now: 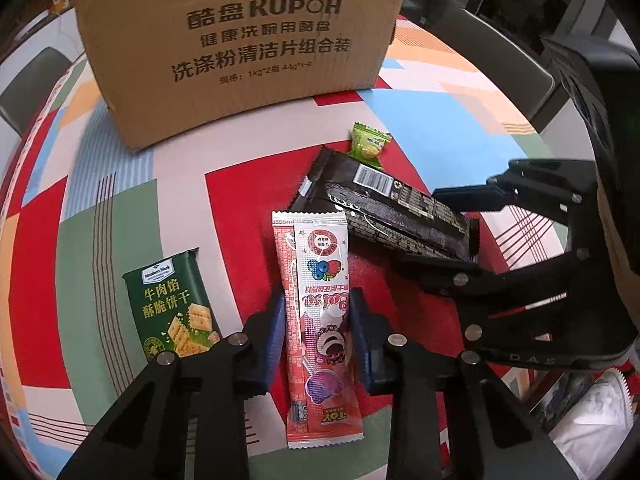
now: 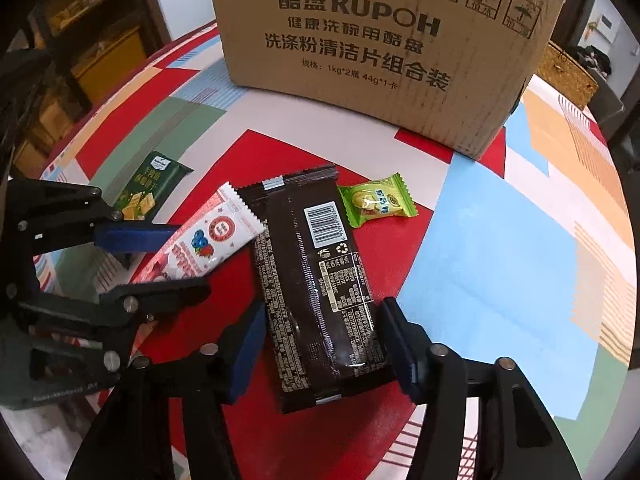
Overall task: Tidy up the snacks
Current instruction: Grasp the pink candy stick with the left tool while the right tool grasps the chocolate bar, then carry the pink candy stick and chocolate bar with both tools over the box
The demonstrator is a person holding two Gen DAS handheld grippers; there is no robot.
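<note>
A long pink lollipop packet (image 1: 316,280) lies flat on the patterned tablecloth (image 1: 120,208), and my left gripper (image 1: 318,320) is shut on it, blue pads against both long edges. To its right lies a dark brown snack packet (image 2: 316,280), barcode side up, with my right gripper (image 2: 324,344) shut on its near end. Each view shows the other gripper from the side: the right gripper (image 1: 416,227) and the left gripper (image 2: 192,258). A green cracker packet (image 1: 172,308) lies loose on the left. A small green candy (image 1: 366,144) sits just beyond the brown packet.
A large printed cardboard box (image 2: 380,40) stands behind the snacks. The pink packet's far end (image 2: 216,232) touches the brown packet. A woven basket (image 2: 568,68) sits off the table's far right, and a grey chair back (image 1: 32,80) shows beyond the left edge.
</note>
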